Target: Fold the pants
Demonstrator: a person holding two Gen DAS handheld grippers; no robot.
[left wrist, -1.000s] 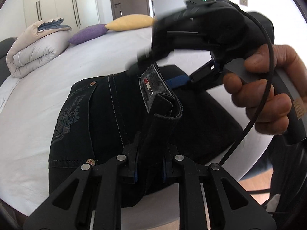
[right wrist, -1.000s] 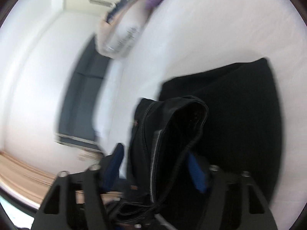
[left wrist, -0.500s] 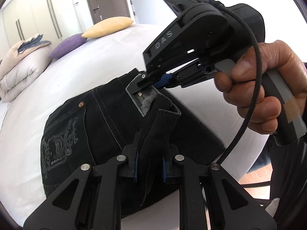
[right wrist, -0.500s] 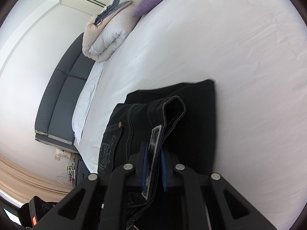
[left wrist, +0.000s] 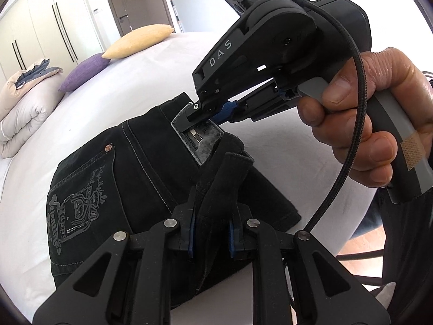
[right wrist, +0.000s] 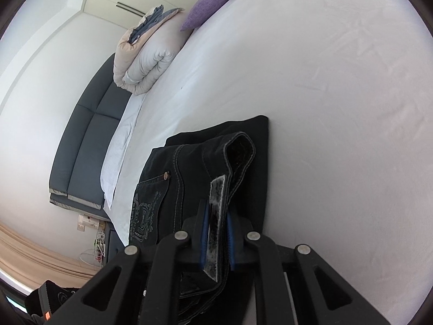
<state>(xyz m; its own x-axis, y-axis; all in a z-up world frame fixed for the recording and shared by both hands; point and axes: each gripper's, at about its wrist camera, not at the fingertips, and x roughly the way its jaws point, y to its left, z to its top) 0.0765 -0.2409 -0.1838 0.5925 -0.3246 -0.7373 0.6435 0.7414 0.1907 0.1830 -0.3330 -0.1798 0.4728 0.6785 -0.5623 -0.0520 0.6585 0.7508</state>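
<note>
Black jeans [left wrist: 140, 162] lie folded on the white bed [left wrist: 121, 81], back pocket with pale embroidery facing up. My left gripper [left wrist: 212, 216] is shut on a raised fold of the waistband at the near edge. My right gripper [left wrist: 201, 115], held by a hand [left wrist: 365, 124], is shut on the waistband at the grey label patch [left wrist: 203, 138], a little beyond the left one. In the right wrist view, the right gripper [right wrist: 216, 224] pinches the patch [right wrist: 216, 197] between its blue pads, and the jeans [right wrist: 189, 168] spread out ahead on the bed [right wrist: 324, 108].
A rolled duvet [left wrist: 24, 100], a purple pillow [left wrist: 84, 73] and a yellow pillow [left wrist: 138, 40] lie at the bed's far end. A dark upholstered headboard [right wrist: 89, 135] runs along one side. The bed edge and wooden floor are near, at lower right. A black cable [left wrist: 351, 108] hangs from the right gripper.
The right gripper's jaws stood apart around the waistband and have closed on the label patch. Both grippers moved sideways with the waistband, and the jeans now sit flatter on the bed.
</note>
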